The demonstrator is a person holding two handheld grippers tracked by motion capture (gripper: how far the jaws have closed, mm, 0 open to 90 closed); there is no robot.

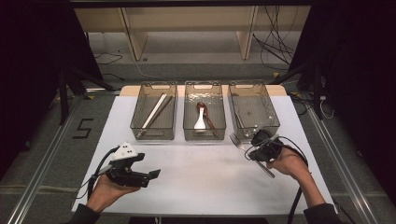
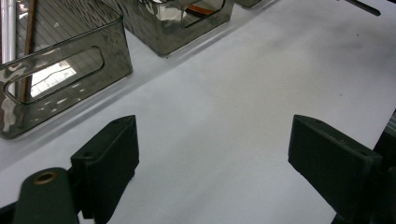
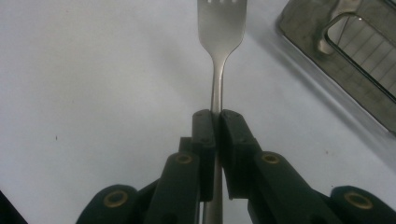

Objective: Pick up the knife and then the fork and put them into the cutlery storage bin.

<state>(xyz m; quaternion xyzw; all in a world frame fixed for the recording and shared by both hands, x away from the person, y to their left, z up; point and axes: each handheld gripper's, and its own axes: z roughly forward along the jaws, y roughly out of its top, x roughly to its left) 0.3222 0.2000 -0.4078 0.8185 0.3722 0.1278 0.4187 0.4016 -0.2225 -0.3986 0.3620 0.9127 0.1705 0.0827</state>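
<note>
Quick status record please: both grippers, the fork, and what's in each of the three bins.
right gripper: shut on the fork's handle, in front of the right bin
fork: held with its tines pointing away from the gripper, over the white table
left gripper: open, holding nothing, above bare table at the near left
left bin: chopsticks
middle bin: two spoons, one white and one dark
right bin: looks empty, though reflections make it hard to be sure
</note>
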